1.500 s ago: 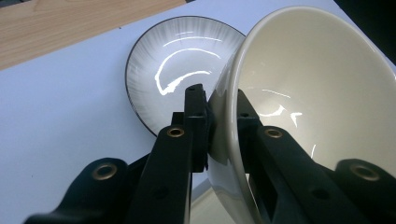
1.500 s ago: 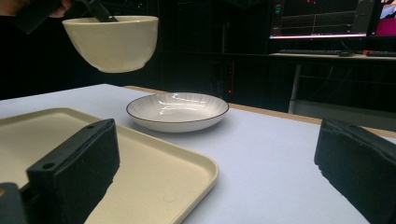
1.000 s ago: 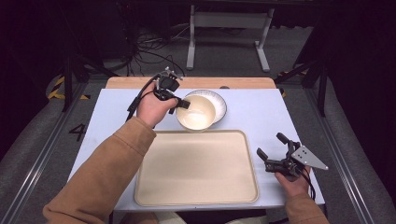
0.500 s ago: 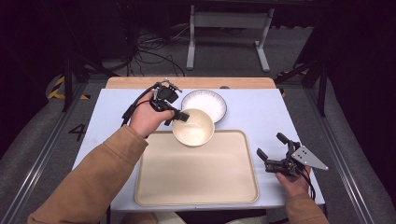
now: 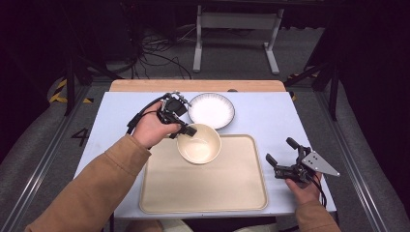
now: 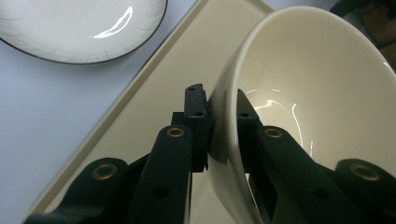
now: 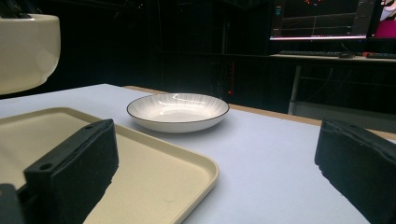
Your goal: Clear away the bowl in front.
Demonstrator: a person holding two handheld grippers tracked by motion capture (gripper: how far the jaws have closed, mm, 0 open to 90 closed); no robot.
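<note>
At frame centre, the left gripper [image 5: 190,130] pinches the cream bowl's [image 5: 199,143] rim, one jaw inside and one outside, holding it above the tray's [image 5: 203,193] upper edge, probably to set it down there. The right gripper [image 5: 283,155] waits wide open and empty at lower right, near the tray's side. A "4" [image 5: 80,137] marks the floor at left; the plate [image 5: 211,110] bears no label.

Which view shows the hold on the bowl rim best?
Left gripper view: the left hand-held gripper has one jaw inside and one outside the bowl wall. High view shows the hold small; right gripper view catches the bowl's side.
</note>
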